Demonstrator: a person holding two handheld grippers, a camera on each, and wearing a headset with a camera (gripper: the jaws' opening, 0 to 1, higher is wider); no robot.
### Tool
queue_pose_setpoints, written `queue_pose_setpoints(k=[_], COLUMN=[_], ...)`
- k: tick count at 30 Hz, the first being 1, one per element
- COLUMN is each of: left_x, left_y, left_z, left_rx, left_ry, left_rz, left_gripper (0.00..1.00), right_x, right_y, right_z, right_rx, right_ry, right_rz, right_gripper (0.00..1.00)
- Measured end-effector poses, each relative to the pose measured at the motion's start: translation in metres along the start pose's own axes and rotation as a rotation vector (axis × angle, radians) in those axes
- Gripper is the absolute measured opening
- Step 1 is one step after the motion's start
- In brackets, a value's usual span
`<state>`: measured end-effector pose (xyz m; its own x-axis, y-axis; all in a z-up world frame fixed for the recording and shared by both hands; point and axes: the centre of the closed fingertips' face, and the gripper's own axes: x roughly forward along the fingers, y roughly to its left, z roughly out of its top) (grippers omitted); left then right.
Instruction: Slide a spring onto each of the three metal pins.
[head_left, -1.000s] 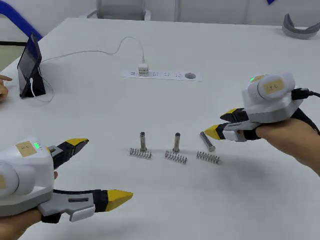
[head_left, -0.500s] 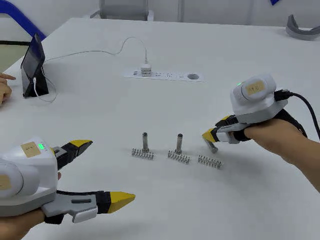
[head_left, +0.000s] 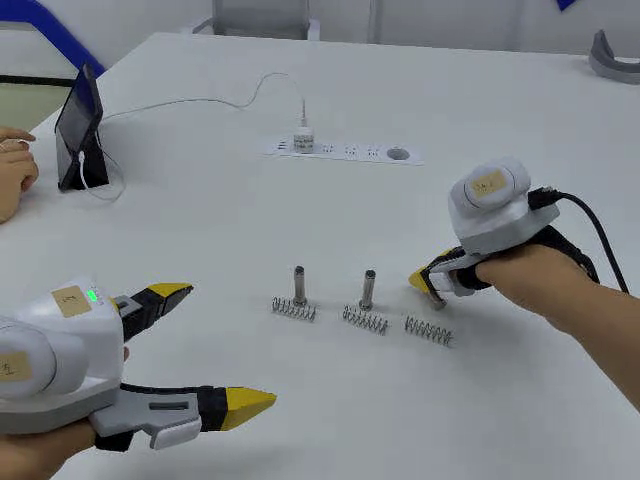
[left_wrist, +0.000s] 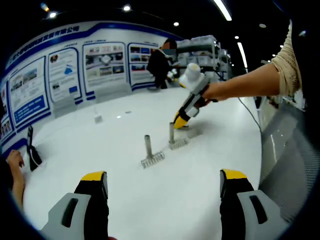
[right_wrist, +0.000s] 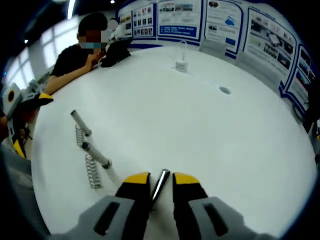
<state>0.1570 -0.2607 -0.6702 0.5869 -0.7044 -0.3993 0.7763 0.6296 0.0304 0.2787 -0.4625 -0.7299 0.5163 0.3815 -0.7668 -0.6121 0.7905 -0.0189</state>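
The third pin (right_wrist: 161, 183) is not standing like the others. It is pinched between the pressed-together yellow tips of the right gripper (head_left: 424, 280), low over the table (head_left: 480, 110). In the right gripper view its long axis runs forward along the jaws and its free end sticks out past the tips. In the head view most of it is hidden behind the tips, so I cannot tell whether its foot touches the table.

The third spring (head_left: 429, 331) lies flat just beside the gripper, on the person's side of it. Its long axis goes across, along the row, so it crosses the axis of the pin. I judge that pin and spring must first be lined up end to end before the spring can slide on.

To the left stand the middle pin (head_left: 368, 288) and the left pin (head_left: 299, 283), both upright and bare. The middle spring (head_left: 365, 320) and the left spring (head_left: 294, 308) each lie in front of their pin.

The right hand (head_left: 525, 275) is clearly the nearer one, reaching in from the right with the gripper pointing left and down. The left gripper (head_left: 228, 345) is well apart at the near left, held level, with its jaws spread wide and nothing between them.
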Motion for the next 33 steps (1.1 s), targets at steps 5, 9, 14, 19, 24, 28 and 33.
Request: queue_pose_setpoints(k=[5,9,14,19,24,28,33], left_x=[-0.0002,-0.0005,-0.0011,-0.0013,-0.0006,0.0001,0.0008], left_y=[-0.0008,-0.0001,0.0013,0.0006,-0.0004,-0.0004,-0.0009], left_z=[-0.0012,-0.0024,-0.0027,-0.0039,-0.0049,-0.0041,-0.0042], left_rx=[-0.003,-0.004,-0.008,-0.012,-0.012,-0.014,-0.013], left_ry=[0.003,0.004,0.004,0.006,0.008,0.006,0.008], left_rz=[0.001,0.003,0.007,0.006,0.003,0.001,-0.001], left_gripper=[0.94,0.94,0.93,0.93,0.93,0.92,0.92], right_x=[0.0038,0.0045,0.0058,0.0049,0.0044,0.0046,0.0051], right_y=[-0.0005,-0.0015,-0.0019,-0.001,0.0028,0.0027,0.0032], right_z=[-0.0014,-0.0011,-0.002,-0.0021,-0.0018,-0.0017,-0.0017], right_rx=[0.02,0.04,0.026,0.009,-0.031,-0.043,-0.058], right_ry=[0.014,0.018,0.036,0.051,0.072,0.091,0.146], right_rz=[0.005,0.01,0.008,0.014,0.026,0.034,0.045], right_gripper=[0.17,0.15,0.13,0.12,0.1,0.1,0.11])
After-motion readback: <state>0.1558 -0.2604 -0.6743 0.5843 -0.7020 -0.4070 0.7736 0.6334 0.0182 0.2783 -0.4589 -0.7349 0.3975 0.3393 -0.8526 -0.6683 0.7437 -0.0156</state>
